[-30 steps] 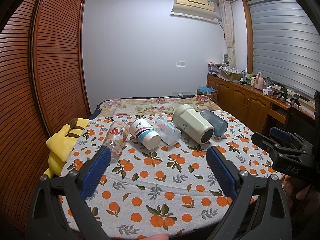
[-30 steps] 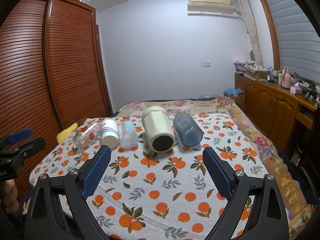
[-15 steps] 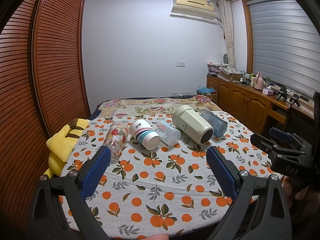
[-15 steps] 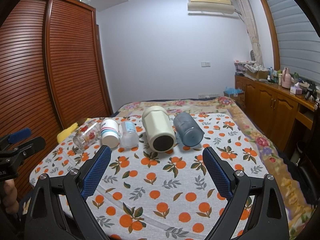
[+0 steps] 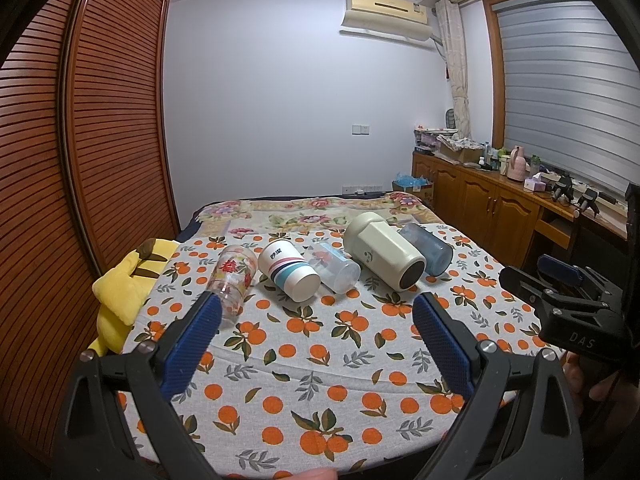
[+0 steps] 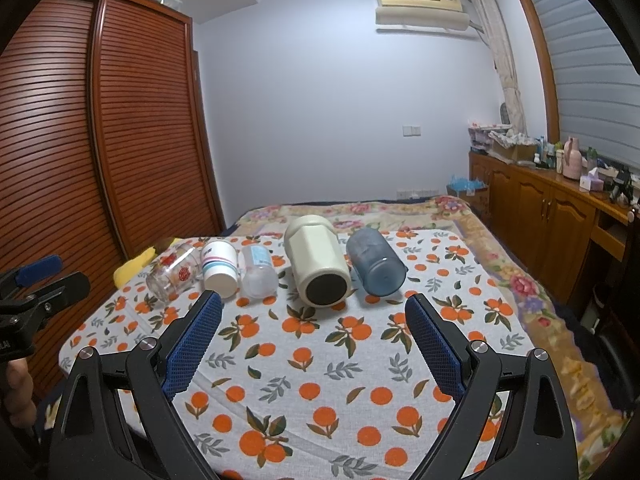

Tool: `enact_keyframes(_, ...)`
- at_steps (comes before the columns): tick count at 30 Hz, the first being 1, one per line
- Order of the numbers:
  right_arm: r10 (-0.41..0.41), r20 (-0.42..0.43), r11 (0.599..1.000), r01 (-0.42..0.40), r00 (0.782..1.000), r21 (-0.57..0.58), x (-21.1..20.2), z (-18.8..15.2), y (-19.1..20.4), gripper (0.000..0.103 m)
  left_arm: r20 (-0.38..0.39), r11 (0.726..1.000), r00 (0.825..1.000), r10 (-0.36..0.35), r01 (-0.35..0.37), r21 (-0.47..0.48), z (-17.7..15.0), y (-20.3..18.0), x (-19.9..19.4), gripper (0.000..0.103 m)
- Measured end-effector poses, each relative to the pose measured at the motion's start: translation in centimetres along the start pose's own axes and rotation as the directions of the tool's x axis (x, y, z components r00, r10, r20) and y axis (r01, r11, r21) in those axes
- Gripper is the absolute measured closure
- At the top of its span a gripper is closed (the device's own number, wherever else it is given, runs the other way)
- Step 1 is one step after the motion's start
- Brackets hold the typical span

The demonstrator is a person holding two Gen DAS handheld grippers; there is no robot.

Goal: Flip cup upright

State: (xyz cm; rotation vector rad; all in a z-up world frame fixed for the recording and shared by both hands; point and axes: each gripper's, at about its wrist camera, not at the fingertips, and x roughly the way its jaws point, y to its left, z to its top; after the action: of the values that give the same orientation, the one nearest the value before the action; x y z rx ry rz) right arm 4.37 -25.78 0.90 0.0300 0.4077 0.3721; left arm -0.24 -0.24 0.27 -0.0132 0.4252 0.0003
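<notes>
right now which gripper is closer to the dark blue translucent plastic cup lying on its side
Right. The right gripper hangs open just short of the dark blue translucent plastic cup, slightly to its left. The left gripper sits further left, near the striped cup.

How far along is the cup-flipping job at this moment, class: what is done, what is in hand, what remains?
Done: nothing. All five cups lie on their sides on the orange-print cloth: glass cup, striped cup, clear cup, cream cup, blue cup.
In hand: nothing. The left gripper and right gripper hover open, short of the row.
Left: grasp and stand them upright.
</notes>
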Motion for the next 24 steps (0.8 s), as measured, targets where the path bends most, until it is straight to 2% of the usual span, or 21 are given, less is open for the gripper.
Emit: enact_keyframes(24, 0.000, -0.001, 1.000, 0.000, 1.000, -0.002, -0.03, 0.01, 0.05, 0.009, 0.002, 1.000, 1.000, 0.000, 0.000, 0.000, 0.16, -0.22, -0.36, 0.006)
